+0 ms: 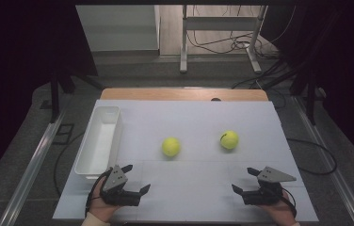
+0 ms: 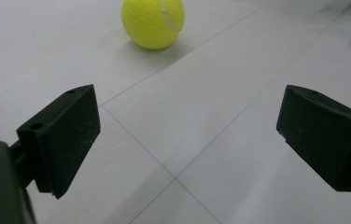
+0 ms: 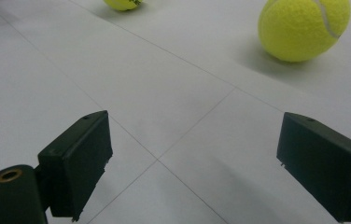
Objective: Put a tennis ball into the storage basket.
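Looking down from the high view, your left gripper (image 1: 127, 181) and right gripper (image 1: 247, 181) sit low in the frame, jaws spread wide, holding nothing. The left tennis ball (image 1: 171, 146) and right tennis ball (image 1: 229, 140) rest mid-frame, the white bin (image 1: 94, 142) at left. In the left gripper view the ball (image 2: 152, 22) sits up top, off-centre, so a straight push could nudge it rolling. In the right gripper view the ball (image 3: 303, 28) is upper right; you'd probably clip it with one jaw.
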{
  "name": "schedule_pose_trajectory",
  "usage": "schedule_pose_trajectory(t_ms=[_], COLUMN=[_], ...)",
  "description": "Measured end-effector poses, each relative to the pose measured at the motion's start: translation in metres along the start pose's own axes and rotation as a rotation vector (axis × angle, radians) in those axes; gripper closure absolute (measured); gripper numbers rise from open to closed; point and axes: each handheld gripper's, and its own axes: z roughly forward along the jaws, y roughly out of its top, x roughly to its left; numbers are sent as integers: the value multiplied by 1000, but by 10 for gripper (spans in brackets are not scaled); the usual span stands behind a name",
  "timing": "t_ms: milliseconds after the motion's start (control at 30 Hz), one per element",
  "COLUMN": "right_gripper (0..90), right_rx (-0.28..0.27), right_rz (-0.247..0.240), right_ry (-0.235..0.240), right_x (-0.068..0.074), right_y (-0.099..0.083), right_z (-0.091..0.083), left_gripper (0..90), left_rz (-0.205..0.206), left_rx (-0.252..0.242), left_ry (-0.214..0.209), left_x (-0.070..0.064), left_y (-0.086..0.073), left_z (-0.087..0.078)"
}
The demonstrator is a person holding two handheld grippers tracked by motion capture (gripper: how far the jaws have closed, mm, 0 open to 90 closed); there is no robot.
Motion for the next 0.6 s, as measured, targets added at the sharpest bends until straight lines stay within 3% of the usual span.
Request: schedule_pose_trajectory(t_ms=[600], right_gripper=[110], right_rx=[11], right_rz=[-9], right_ry=[1], right_x=[1], right_y=[-1], right_z=[0], left_gripper=[72], left_rz=[-16], left_rx=[0], left_ry=[-10], left_x=[2], left_y=[1], left_z=[0])
